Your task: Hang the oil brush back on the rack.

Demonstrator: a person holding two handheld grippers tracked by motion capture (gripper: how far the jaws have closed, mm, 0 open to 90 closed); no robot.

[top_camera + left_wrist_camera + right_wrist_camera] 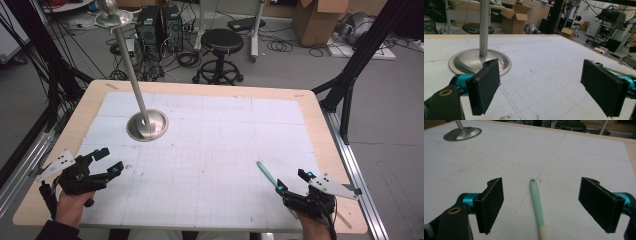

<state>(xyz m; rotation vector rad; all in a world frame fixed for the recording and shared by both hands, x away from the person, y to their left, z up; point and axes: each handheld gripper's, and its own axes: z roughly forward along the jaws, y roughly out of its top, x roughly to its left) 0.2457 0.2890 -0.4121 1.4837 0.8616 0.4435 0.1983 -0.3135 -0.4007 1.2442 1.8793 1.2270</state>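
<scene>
The mint-green stick (536,202) is seen lying flat on the table (320,125) near its front right corner, between the open jaws of the right gripper (292,181), touched by neither. In the right gripper view the stick runs lengthwise up the gap, slightly nearer the left jaw, with its small eyelet end pointing away and a paler cream section at the bottom edge of the frame. In the high view only the far part of the stick is shown, slanting toward the table's middle; the cream section is not shown there. The left gripper (107,161) is held near the front left corner with its jaws wide apart and nothing between them. A metal stand (146,125) is placed toward the far left part of the table; its round base and upright pole are shown close ahead in the left gripper view.
</scene>
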